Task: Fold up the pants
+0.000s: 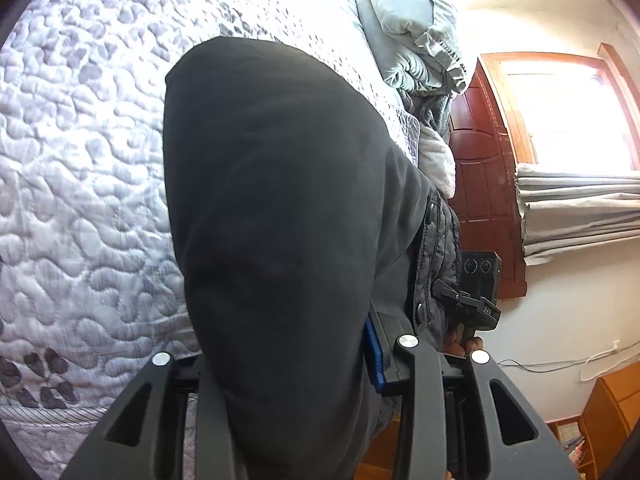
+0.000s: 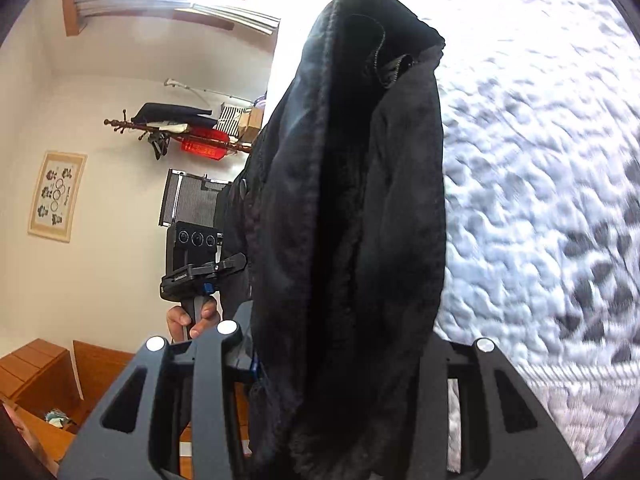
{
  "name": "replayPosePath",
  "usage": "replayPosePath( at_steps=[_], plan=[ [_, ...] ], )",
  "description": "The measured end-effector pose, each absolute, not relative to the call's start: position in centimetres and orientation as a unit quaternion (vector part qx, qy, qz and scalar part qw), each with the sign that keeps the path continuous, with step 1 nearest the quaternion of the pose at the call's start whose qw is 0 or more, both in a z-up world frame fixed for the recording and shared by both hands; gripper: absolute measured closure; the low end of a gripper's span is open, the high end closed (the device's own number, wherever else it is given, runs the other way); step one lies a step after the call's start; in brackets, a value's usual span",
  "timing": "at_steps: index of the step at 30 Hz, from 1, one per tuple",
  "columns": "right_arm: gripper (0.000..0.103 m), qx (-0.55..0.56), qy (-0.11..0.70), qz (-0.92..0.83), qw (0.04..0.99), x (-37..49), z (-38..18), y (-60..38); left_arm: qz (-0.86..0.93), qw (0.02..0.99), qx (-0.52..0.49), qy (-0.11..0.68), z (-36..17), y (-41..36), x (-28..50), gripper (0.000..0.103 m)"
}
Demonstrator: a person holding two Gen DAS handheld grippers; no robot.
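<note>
While each tool grasps it, the left tool (image 1: 296, 360) and right tool (image 2: 332, 344) hold the black pants (image 1: 276, 200) bunched and dark above the quilted bed (image 1: 80, 160)

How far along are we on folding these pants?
Early stage. Done: both claws have a grip on the black pants, the left claw and the right claw each shut on bunched fabric. In hand: the cloth is held above the quilted bed. Left: no finished fold shows yet.
</note>
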State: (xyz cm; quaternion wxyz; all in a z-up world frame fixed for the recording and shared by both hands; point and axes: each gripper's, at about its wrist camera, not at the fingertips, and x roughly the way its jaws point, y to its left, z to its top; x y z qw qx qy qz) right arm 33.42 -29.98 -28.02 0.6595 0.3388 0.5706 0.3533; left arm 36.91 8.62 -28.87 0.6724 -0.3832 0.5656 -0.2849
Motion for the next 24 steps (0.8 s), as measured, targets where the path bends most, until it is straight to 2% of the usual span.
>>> replayPosePath(
  at_steps=[12,24],
  plan=[
    [0.063,0.294,0.593,0.366,0.654,44.8,-27.5,-21.0,-0.241,0.686,-0.393,0.563,-28.6,17.2,44.4,0.066],
    [0.063,0.292,0.625,0.351,0.634,52.7,-32.9,-14.1,-0.201,0.677,-0.4,0.585,-33.8,22.2,50.6,0.066]
  ],
)
